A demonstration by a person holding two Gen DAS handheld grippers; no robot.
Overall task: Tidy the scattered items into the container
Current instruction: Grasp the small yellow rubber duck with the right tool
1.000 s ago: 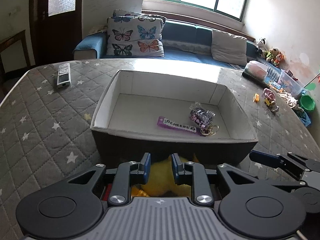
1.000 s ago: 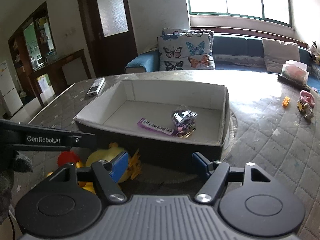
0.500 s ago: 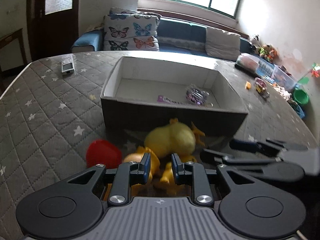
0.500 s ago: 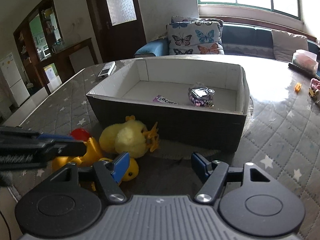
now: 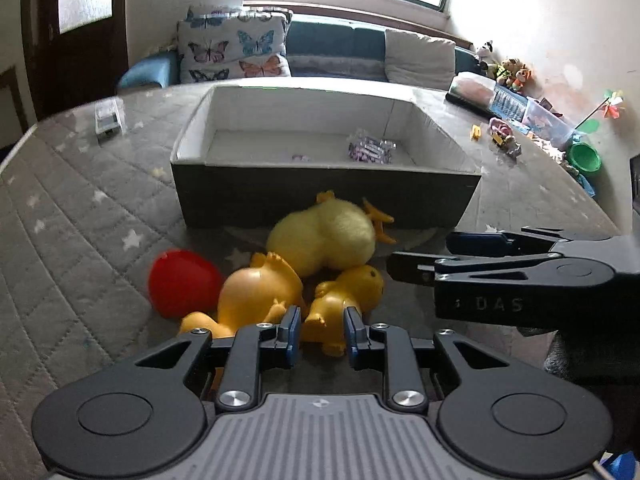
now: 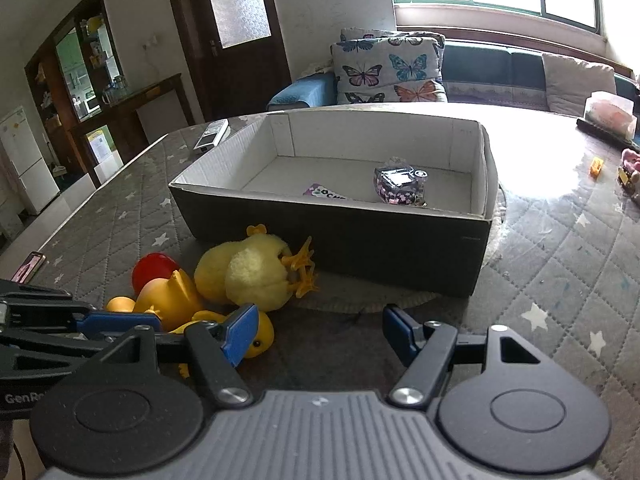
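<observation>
Left claw (image 5: 319, 330), lowered since a second ago toward the small orange rubber duck (image 5: 346, 300) at lower centre, is opening around it ungripped; open-topped cardboard box (image 5: 320, 200) awaits behind.

Left gripper (image 5: 319, 330) angled steeply downward, 2 blue-padded fingers (image 5: 289, 330) set a narrow gap apart, jaws opening, a small toy's end lying in the gap with the pads not clearly pressing on it. Seen from the right wrist view as a black linkage reaching in from the left edge (image 6: 120, 322). Right gripper (image 6: 318, 330) also tilted downward, fingers (image 6: 240, 330) spread wide, nothing between them. From the left wrist view, right gripper (image 5: 424, 256) side-on, pointing left, just ahead of the left fingertips.
</observation>
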